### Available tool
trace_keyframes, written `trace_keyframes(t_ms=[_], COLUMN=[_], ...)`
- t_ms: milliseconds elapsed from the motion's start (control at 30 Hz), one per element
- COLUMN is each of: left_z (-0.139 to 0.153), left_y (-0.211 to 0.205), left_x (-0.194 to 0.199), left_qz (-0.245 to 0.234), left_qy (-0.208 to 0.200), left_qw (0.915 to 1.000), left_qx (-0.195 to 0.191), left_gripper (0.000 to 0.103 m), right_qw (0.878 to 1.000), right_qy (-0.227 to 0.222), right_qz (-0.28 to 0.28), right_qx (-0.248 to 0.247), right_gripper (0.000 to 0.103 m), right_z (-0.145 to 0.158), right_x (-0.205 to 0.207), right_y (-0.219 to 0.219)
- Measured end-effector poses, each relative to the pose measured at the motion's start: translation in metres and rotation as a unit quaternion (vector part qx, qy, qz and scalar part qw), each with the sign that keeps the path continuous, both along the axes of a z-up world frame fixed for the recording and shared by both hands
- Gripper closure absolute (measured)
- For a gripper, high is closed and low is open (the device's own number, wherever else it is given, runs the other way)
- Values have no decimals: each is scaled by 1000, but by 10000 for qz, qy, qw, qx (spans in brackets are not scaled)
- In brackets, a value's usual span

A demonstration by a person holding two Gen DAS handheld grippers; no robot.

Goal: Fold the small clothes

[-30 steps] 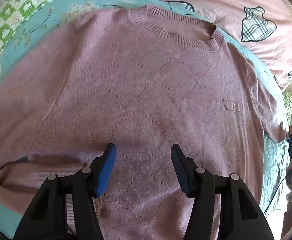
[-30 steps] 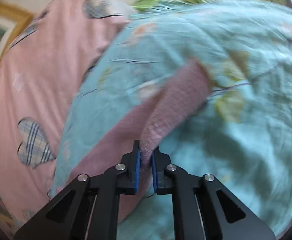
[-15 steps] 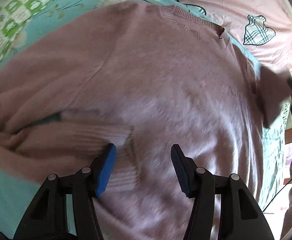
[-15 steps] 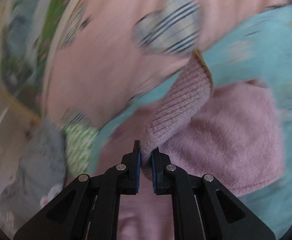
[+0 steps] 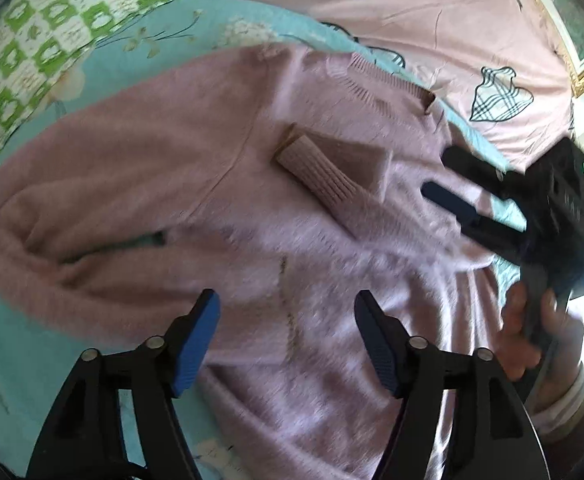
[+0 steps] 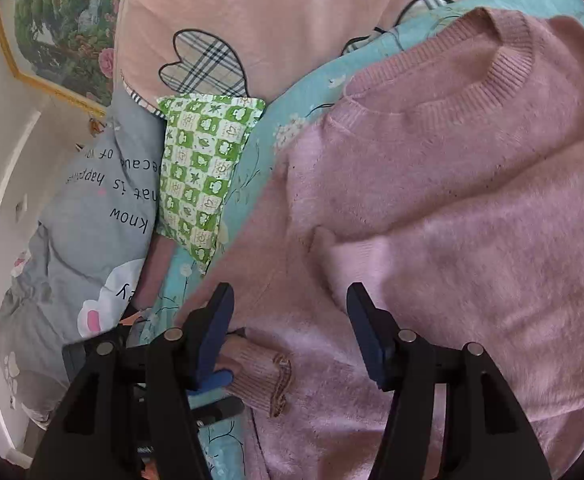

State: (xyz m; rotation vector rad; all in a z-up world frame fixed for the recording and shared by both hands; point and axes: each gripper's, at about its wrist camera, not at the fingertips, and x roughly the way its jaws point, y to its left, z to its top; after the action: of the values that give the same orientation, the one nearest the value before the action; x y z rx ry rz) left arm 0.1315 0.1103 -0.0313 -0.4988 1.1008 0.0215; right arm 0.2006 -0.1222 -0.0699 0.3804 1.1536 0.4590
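A pink knit sweater lies spread on a turquoise floral sheet. One sleeve is folded across its chest, its ribbed cuff lying below the collar. My left gripper is open and empty just above the sweater's body. My right gripper is open and empty beside the folded sleeve. In the right wrist view my right gripper hovers over the sweater, with the other sleeve's cuff lying across the body near the left finger.
A green checked pillow, a grey printed pillow and a pink quilt with plaid patches lie around the sweater. A framed picture hangs on the wall. The green pillow also shows in the left wrist view.
My right gripper carried the sleeve over the sweater's chest, opened and let it go. The left gripper stayed open and shifted a little over the body.
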Motion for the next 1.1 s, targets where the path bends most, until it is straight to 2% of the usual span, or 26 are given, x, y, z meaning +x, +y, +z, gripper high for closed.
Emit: trace_keyframes(t_ms=[233, 367, 433, 467, 500, 567, 633, 667, 733, 767, 800, 833, 900, 967, 1033, 1067, 1100], left_z=[-15, -37, -45, -44, -41, -22, -10, -12, -28, -37, -45, -52, -55, -57, -58, -57, -55], left_y=[-26, -31, -27, -26, -26, -26, -26, -24, -17, -12, -8, -2, 4, 7, 7, 6, 4], left_x=[68, 106, 114, 114, 112, 93, 69, 60, 49, 45, 45, 46, 46, 51, 62, 65, 69], left_qz=[79, 450, 660, 642, 614, 495, 323, 311, 370, 434, 555, 701, 824, 919, 1000, 999, 926], left_qy=[416, 877, 787, 631, 488, -223, -709, -735, -522, -374, -216, -117, -86, -86, -54, -104, -199], left_qw=[9982, 9944, 9932, 9934, 9939, 9951, 9941, 9937, 9935, 9934, 9927, 9898, 9861, 9843, 9855, 9867, 9889], left_qx=[-413, -368, -550, -709, -777, -831, -754, -785, -945, -991, -1047, -1236, -1440, -1506, -1371, -1278, -1142], left_gripper=[26, 26, 53, 81, 83, 86, 86, 83, 69, 56, 49, 49, 42, 38, 38, 46, 72], right_qw=[9959, 9905, 9876, 9863, 9853, 9833, 9817, 9806, 9793, 9785, 9782, 9778, 9773, 9771, 9756, 9742, 9728], right_qy=[-288, -376, -380, -387, -414, -497, -571, -602, -604, -599, -591, -563, -526, -551, -589, -609, -633], right_qz=[-863, -1323, -1520, -1599, -1656, -1745, -1812, -1860, -1928, -1968, -1984, -2012, -2045, -2043, -2086, -2135, -2185], right_qx=[-15, -92, -110, -114, -111, -113, -138, -148, -143, -146, -149, -159, -181, -237, -353, -401, -437], right_gripper=[43, 43, 43, 43, 43, 43, 43, 43, 43, 43, 43, 43, 43, 43, 43, 43, 43], right_z=[26, 37, 41, 43, 46, 52, 56, 57, 56, 55, 54, 52, 50, 51, 54, 56, 58], right_x=[-12, -24, -29, -32, -35, -39, -43, -44, -44, -44, -44, -43, -40, -39, -37, -36, -35], right_y=[-66, -103, -121, -128, -134, -145, -154, -158, -162, -165, -167, -168, -170, -173, -176, -180, -184])
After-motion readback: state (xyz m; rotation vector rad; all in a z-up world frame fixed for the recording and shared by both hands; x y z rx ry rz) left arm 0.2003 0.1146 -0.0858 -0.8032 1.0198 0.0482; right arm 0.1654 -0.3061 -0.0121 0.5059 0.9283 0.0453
